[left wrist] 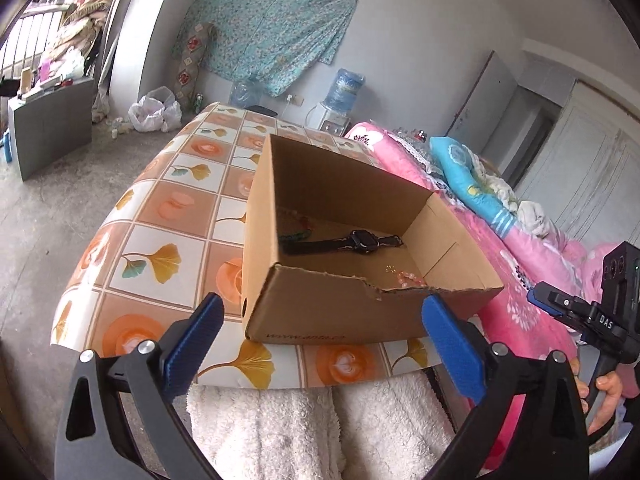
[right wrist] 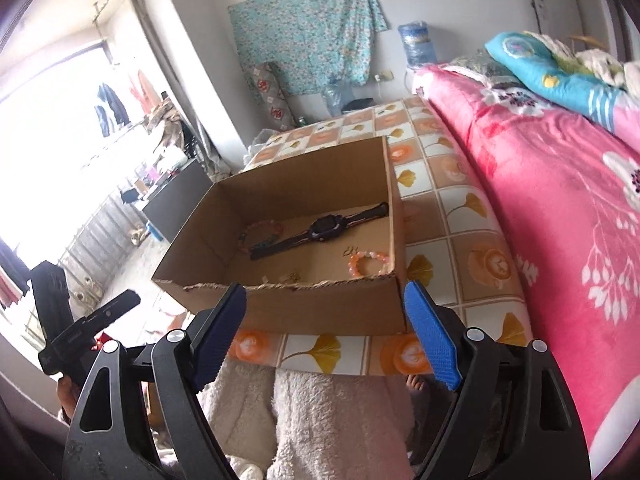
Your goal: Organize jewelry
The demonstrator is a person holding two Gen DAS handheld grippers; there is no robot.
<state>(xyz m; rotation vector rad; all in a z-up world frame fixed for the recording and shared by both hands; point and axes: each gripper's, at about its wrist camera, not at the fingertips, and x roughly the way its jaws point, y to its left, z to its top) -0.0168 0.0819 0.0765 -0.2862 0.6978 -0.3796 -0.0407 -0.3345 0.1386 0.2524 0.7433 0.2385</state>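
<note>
Inside the open cardboard box point(right wrist: 280, 304) on the counter point(right wrist: 452, 224), the black watch point(right wrist: 320, 230) lies flat, strap running diagonally between beaded bracelets point(right wrist: 368, 263), while left gripper point(left wrist: 320, 334) and right gripper point(right wrist: 326, 330) jaws stand apart, empty.

White walls, a teal floral cloth point(left wrist: 268, 28) pinned up; grey concrete floor point(left wrist: 60, 184); pink-quilted bed point(right wrist: 540, 208); bright window point(right wrist: 44, 92).

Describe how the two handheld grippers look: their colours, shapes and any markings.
Both match: the left gripper and the right gripper have black angular arms with triangular cut-outs, silver round bolts, and blue ribbed finger pads. In the left wrist view, the right gripper's black body carries white letters "DAS". No cables are visible.
</note>
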